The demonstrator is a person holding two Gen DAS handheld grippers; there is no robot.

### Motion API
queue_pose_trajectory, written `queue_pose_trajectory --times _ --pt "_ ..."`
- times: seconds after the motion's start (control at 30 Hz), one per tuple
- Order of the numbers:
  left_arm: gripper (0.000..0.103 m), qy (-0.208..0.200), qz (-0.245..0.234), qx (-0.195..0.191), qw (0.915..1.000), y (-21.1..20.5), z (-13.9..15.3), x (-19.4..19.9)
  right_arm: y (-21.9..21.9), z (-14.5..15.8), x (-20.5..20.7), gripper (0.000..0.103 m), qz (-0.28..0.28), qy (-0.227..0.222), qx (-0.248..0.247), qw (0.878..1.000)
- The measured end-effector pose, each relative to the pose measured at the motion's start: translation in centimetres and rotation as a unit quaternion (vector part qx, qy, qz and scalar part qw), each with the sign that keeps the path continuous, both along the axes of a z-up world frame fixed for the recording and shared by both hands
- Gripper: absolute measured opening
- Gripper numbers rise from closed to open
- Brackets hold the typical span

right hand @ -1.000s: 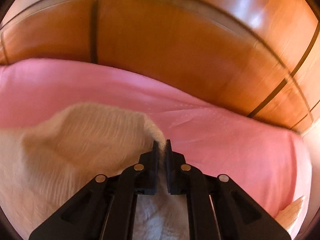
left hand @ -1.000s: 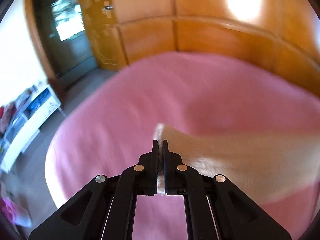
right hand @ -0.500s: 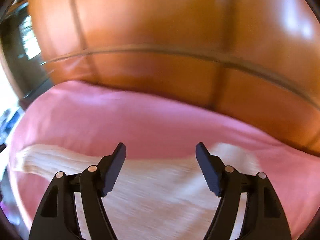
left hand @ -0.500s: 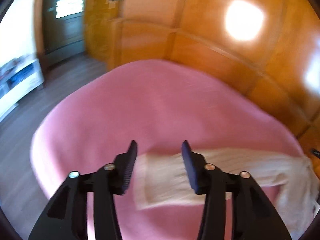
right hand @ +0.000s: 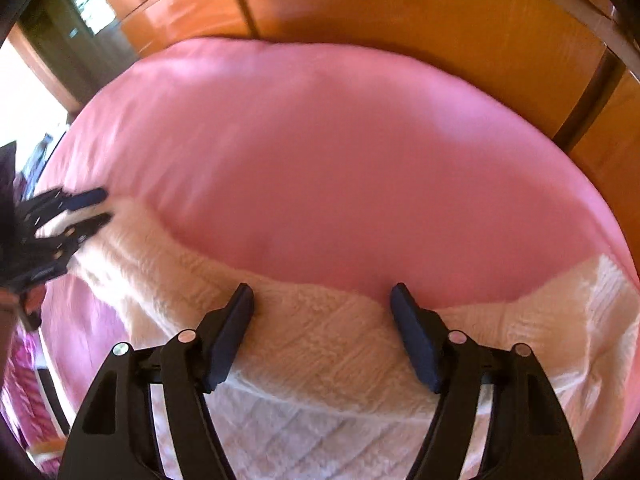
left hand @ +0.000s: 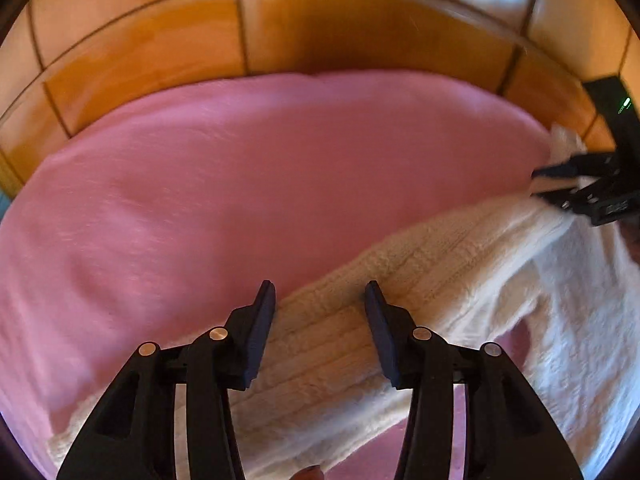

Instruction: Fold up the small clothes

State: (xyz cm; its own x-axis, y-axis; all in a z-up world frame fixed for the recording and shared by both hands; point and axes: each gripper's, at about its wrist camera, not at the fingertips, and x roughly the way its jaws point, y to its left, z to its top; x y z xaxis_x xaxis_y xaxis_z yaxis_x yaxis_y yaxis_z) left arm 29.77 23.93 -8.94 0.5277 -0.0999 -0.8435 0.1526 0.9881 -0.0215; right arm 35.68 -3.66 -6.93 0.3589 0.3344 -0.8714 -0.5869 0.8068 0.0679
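Observation:
A cream knitted garment (left hand: 460, 248) lies spread on the pink bed (left hand: 260, 168), one long sleeve running toward the lower left in the left wrist view. My left gripper (left hand: 319, 286) hangs open just over that sleeve, its pads apart from the knit. At the right edge of this view my right gripper (left hand: 538, 184) hovers over the garment's far part. In the right wrist view the right gripper (right hand: 322, 289) has its jaws wide and closing above the garment (right hand: 320, 360), pressing on nothing. The left gripper (right hand: 105, 206) shows at the far left there.
Glossy orange wooden panels (left hand: 320, 32) rise right behind the bed (right hand: 340, 160). A dark doorway (right hand: 72, 8) stands at the upper left in the right wrist view, and pink patterned items (right hand: 24, 380) lie beside the bed at the lower left.
Both grippers were shut on the garment's edges a second ago. They have let go and opened, and the garment now lies on the bed. Both views have swung and tilted down over it.

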Motion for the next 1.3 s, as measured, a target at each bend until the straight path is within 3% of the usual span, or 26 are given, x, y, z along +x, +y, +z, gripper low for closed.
queue_pose_trajectory --times 0.13,0.2,0.23,0.37,0.5,0.57,0.63,0.7,0.77,0.8,0.87,0.93,1.0,1.03,1.07,1.13,1.17,1.2,1.23,1.3 --pt "0.033 -0.005 -0.04 0.008 0.9991 -0.9 0.2 -2.2 0.2 0.2 -2.5 0.037 0.034 -0.015 0.0 0.999" --pt "0.019 -0.014 -0.069 0.031 0.9971 -2.1 0.0 -3.3 0.9 -0.3 -4.1 0.021 0.055 -0.029 -0.008 0.998" --pt "0.004 -0.026 -0.068 0.046 0.9962 -2.5 0.1 -4.1 1.2 -0.1 -4.9 0.013 0.062 -0.046 -0.018 0.997" --pt "0.0 -0.067 -0.02 0.057 0.9959 -2.1 1.2 -5.5 1.1 1.4 -5.7 0.009 0.056 -0.111 -0.018 0.992" --pt "0.0 -0.105 0.062 0.07 0.9901 -1.9 2.4 -4.2 1.1 3.1 -4.6 0.009 -0.005 -0.189 -0.002 0.982" --pt "0.0 -0.105 0.099 0.082 0.9861 -1.8 2.1 -2.5 1.7 2.4 -3.2 0.009 -0.036 -0.187 0.0 0.982" --pt "0.0 -0.075 0.129 0.064 0.9867 -1.0 1.3 -1.3 2.5 0.7 -2.4 0.009 -0.052 -0.182 -0.022 0.982" --pt "0.0 -0.056 0.16 0.038 0.9848 0.6 1.3 -1.2 2.8 -0.3 -2.3 0.018 -0.062 -0.176 -0.026 0.982" --pt "0.0 -0.055 0.2 0.001 0.9781 3.5 2.0 -2.5 2.0 0.0 -2.4 0.07 -0.087 -0.179 -0.008 0.98" --pt "0.004 -0.054 0.217 -0.006 0.9745 4.8 2.6 -2.8 1.0 0.7 -3.1 0.078 -0.107 -0.184 0.019 0.977" --pt "0.02 -0.059 0.26 -0.026 0.9634 8.6 3.3 -5.6 0.2 1.4 -4.1 0.081 -0.121 -0.187 0.049 0.974" --pt "0.02 -0.056 0.294 -0.024 0.9538 11.6 3.5 -8.2 -1.2 1.9 -6.1 0.081 -0.126 -0.17 0.077 0.974" --pt "0.021 -0.051 0.338 0.002 0.9399 14.6 3.6 -11.3 -2.2 1.6 -8.6 0.084 -0.122 -0.148 0.106 0.976" --pt "0.037 -0.046 0.361 0.018 0.9314 15.9 3.6 -12.9 -2.2 1.2 -9.8 0.086 -0.117 -0.135 0.116 0.977" --pt "0.063 -0.04 0.388 0.033 0.9203 17.5 3.5 -14.7 -2.2 0.5 -11.3 0.086 -0.108 -0.122 0.12 0.979" --pt "0.072 -0.033 0.42 0.055 0.9051 19.2 2.8 -17.0 -1.7 -1.0 -13.1 0.093 -0.108 -0.112 0.117 0.981" --pt "0.072 -0.017 0.424 0.06 0.9037 19.7 2.1 -17.3 -1.3 -2.2 -13.5 0.095 -0.113 -0.097 0.111 0.983" --pt "0.07 0.015 0.415 0.061 0.9078 20.0 0.8 -17.2 -0.6 -3.3 -13.4 0.095 -0.117 -0.078 0.105 0.985" --pt "0.066 0.021 0.403 0.079 0.9115 19.7 -0.2 -17.1 0.0 -4.5 -13.4 0.096 -0.123 -0.058 0.094 0.986" --pt "0.066 -0.003 0.382 0.171 0.9082 17.8 -0.6 -16.6 1.4 -5.3 -14.3 0.097 -0.129 -0.092 0.057 0.986"
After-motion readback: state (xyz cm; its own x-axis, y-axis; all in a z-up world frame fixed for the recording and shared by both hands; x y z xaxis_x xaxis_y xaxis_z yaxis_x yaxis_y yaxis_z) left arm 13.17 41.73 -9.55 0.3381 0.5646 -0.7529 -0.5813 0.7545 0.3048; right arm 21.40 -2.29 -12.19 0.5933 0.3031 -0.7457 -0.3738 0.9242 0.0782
